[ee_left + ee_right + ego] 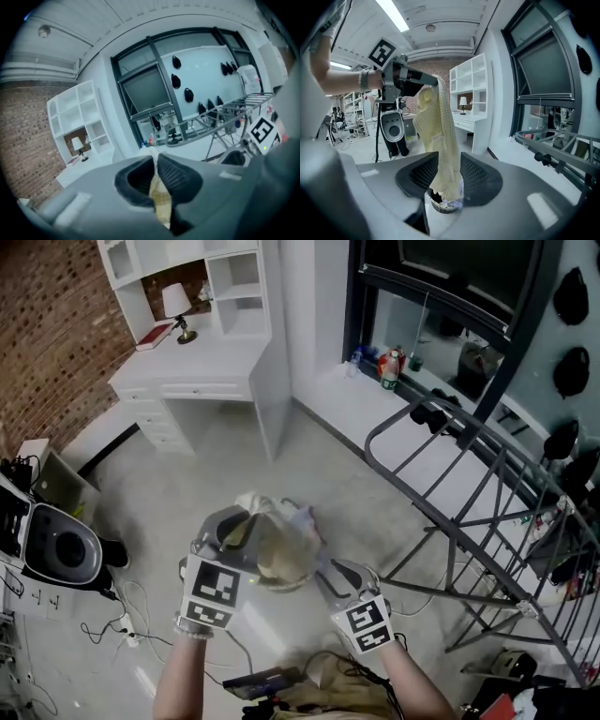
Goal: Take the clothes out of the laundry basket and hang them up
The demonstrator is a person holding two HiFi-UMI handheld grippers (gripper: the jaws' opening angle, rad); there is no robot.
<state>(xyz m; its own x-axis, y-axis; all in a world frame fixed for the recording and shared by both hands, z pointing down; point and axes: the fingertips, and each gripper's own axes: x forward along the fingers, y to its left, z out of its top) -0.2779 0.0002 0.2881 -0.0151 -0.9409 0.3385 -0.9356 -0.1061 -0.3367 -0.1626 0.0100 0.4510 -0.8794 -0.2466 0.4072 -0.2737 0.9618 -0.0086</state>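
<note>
A pale yellow checked garment (277, 545) hangs in front of me between both grippers. My left gripper (242, 521) is shut on its upper edge; in the left gripper view the cloth (159, 197) is pinched between the closed pads. In the right gripper view the same garment (438, 136) drapes down from the left gripper (426, 80) and passes between the jaws of my right gripper (444, 173), which stand apart around it without pressing. Beneath the cloth shows a dark round laundry basket (443, 204). The grey drying rack (469, 484) stands to the right.
A white desk with shelves (206, 371) and a lamp (175, 306) stands at the far left by a brick wall. A black and white machine (56, 549) and cables lie on the floor at left. Bottles (389, 367) sit on the window ledge.
</note>
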